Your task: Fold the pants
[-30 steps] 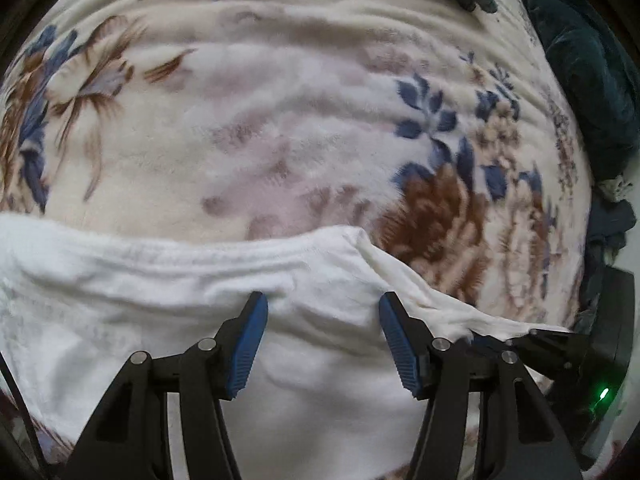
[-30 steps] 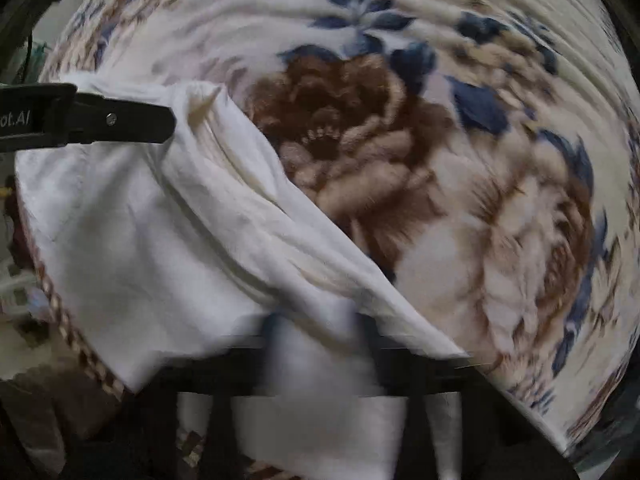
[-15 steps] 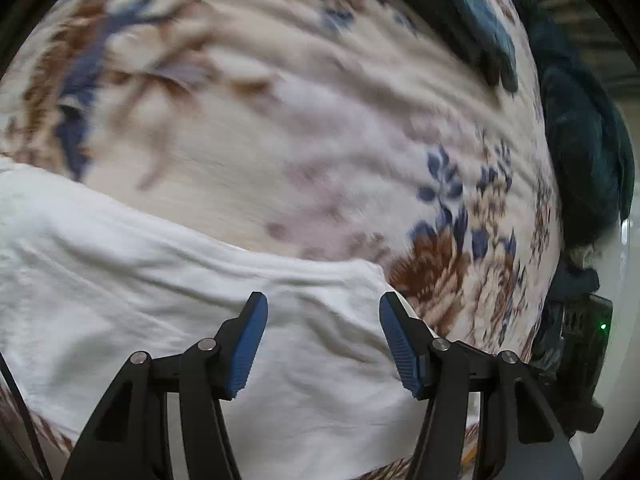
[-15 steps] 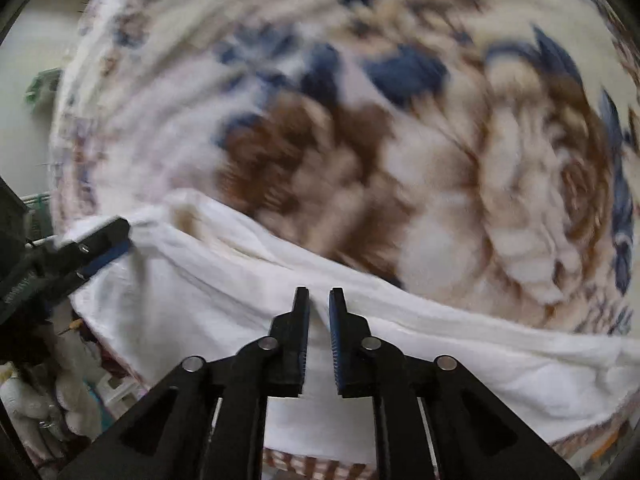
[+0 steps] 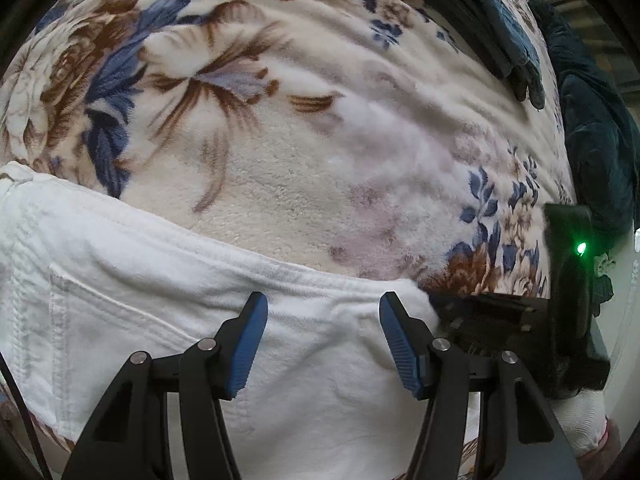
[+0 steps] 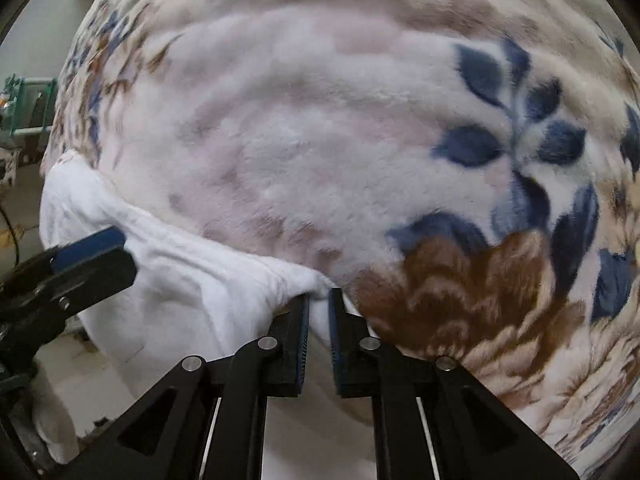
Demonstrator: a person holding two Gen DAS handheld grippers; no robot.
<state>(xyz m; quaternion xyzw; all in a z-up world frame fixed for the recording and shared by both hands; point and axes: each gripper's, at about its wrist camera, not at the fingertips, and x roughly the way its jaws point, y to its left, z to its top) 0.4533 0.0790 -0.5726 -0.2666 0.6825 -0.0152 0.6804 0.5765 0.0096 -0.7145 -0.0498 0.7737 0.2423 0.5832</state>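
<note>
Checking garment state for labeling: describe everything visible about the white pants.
The white pants look like thick woven cotton, with stitched seams and a sewn pocket outline visible in the left wrist view. They lie wrinkled across a floral fleece blanket, their upper edge running diagonally. The right gripper is shut on a bunched fold at that edge. The left gripper is open above the cloth, its blue pads spread with fabric between them; contact cannot be judged. Legs and waistband cannot be told apart.
</note>
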